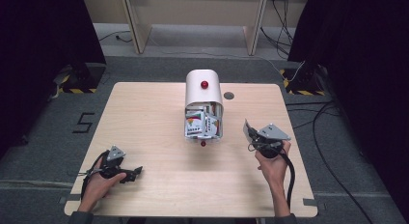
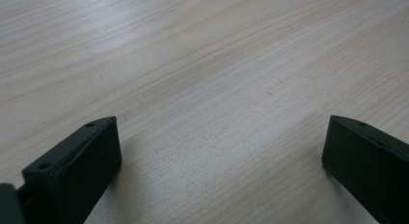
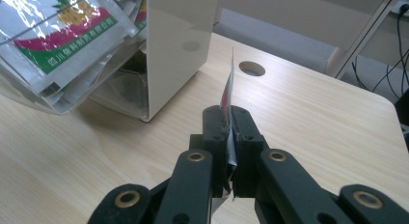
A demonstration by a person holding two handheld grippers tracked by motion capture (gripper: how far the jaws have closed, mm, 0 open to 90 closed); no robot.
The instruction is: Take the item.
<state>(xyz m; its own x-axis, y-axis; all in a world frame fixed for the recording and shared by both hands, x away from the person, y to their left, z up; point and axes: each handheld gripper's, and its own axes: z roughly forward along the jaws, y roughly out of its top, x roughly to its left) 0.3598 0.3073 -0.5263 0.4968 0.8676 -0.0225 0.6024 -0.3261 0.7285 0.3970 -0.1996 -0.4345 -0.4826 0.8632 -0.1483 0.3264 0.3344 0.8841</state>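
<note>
Light wood bench (image 1: 154,113) on grey carpet, dark curtains both sides, cables on floor at R. Right hand-held gripper (image 3: 230,119) is clamped tight on a thin foil sachet (image 3: 227,96), which stands edge-on between the pads and sticks up past the jaw tips; in high view the same sachet (image 1: 247,130) shows as a pale sliver at the front of the right hand-held gripper (image 1: 252,135), held above the bench w/ grey three-cornered plate on top and black cable trailing back over the forearm. Cream dispenser box (image 1: 204,96) w/ curved top and red knob sits ahead and to the left of that gripper, close but not touching; its clear lower front is stuffed w/ more sachets (image 3: 53,35), green/red print. Small red knob low on the box's front, nearest the person. Round hole in bench (image 3: 252,68) just beyond sachet tip. Left hand-held gripper (image 1: 130,175) lies low on the bench near the person's edge, well apart from box; its own view has jaws spread wide w/ bare wood between them, holding nothing.
</note>
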